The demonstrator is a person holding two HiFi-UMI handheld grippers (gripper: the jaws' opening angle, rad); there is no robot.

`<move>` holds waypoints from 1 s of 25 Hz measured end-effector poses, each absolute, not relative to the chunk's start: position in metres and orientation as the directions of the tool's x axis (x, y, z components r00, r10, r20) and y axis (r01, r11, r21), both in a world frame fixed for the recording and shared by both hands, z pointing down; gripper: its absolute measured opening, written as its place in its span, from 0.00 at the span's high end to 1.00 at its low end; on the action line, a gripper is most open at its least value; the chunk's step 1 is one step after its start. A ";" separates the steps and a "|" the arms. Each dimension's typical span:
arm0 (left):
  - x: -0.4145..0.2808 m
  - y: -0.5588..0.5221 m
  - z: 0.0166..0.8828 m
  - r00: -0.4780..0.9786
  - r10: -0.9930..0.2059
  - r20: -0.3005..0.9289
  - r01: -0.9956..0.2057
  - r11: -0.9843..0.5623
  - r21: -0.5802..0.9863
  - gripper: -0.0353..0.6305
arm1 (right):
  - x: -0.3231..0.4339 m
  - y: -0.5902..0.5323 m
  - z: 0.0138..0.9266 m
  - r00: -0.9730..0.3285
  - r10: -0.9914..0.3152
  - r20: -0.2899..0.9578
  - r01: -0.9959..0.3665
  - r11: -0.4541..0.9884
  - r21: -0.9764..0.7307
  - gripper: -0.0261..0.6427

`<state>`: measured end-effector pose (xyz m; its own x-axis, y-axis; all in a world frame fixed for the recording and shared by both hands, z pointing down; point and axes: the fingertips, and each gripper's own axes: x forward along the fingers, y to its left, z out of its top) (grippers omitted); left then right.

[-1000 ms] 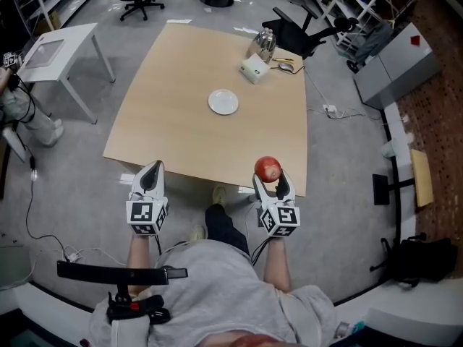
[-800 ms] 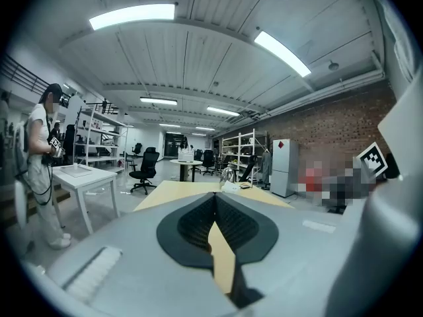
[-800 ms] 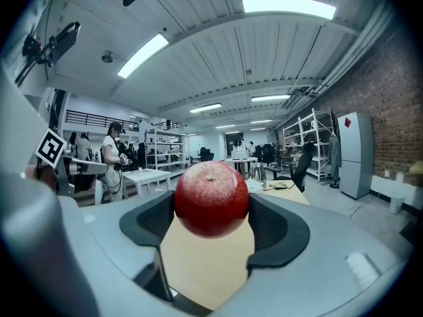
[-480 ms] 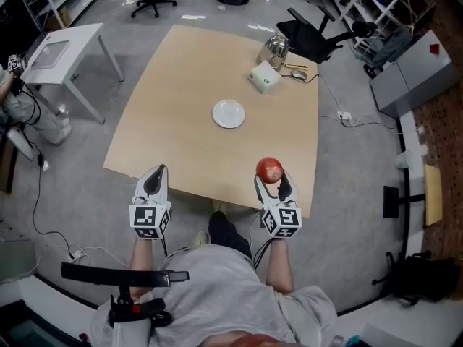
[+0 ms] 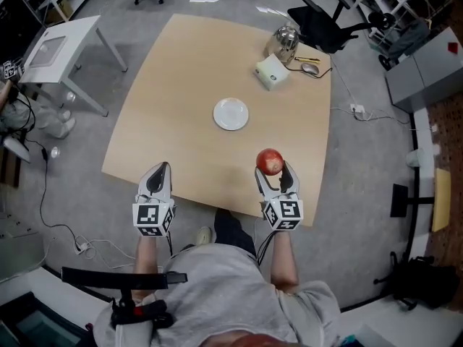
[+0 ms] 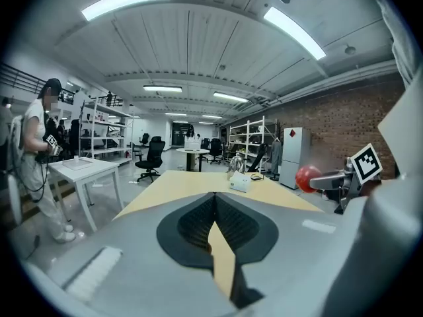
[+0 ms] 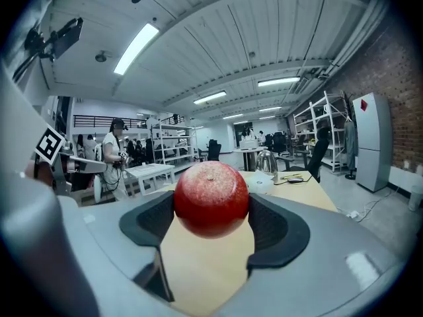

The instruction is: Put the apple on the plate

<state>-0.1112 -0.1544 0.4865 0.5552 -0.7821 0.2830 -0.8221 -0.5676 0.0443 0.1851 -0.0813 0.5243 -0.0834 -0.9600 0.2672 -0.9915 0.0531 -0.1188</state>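
A red apple (image 5: 270, 161) (image 7: 211, 199) sits clamped between the jaws of my right gripper (image 5: 271, 169), held above the near right part of the tan table (image 5: 181, 78). The white plate (image 5: 231, 114) lies bare near the table's middle, beyond the apple and a little to its left. My left gripper (image 5: 157, 181) hovers over the near left edge of the table, its jaws shut with nothing between them. From the left gripper view (image 6: 213, 224) the apple (image 6: 307, 177) shows off to the right.
A white box (image 5: 271, 71), a metal kettle (image 5: 284, 42), a mouse and a pen sit at the table's far right corner. A small white side table (image 5: 54, 48) stands to the left, office chairs beyond. A person stands at the far left.
Both grippers have moved forward over the table's near edge, the right one carrying the apple; the table and plate now appear closer.
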 end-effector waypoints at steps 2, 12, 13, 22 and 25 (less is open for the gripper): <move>-0.105 -0.164 0.494 0.551 -0.781 0.293 -0.825 -0.564 0.048 0.92 | 0.191 -0.095 0.532 -0.089 -0.957 0.277 -0.992 0.060 -0.113 0.43; -0.096 -0.187 0.512 0.507 -0.784 0.358 -0.850 -0.523 0.059 0.92 | 0.200 -0.146 0.547 -0.150 -0.941 0.304 -0.987 0.123 -0.107 0.43; -0.096 -0.187 0.513 0.503 -0.784 0.365 -0.853 -0.519 0.060 0.92 | 0.200 -0.150 0.548 -0.157 -0.939 0.307 -0.986 0.131 -0.106 0.43; -0.093 -0.200 0.534 0.456 -0.784 0.421 -0.878 -0.474 0.068 0.92 | 0.196 -0.196 0.577 -0.225 -0.913 0.340 -0.974 0.205 -0.096 0.43; -0.094 -0.205 0.539 0.442 -0.785 0.434 -0.885 -0.460 0.068 0.92 | 0.192 -0.210 0.584 -0.250 -0.905 0.345 -0.968 0.229 -0.101 0.43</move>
<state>-0.0939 -0.2049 0.5390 0.4419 -0.7849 0.4344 -0.8850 -0.4605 0.0683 0.1918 -0.2103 0.5839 -0.2498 -0.9049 0.3447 -0.9682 0.2286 -0.1015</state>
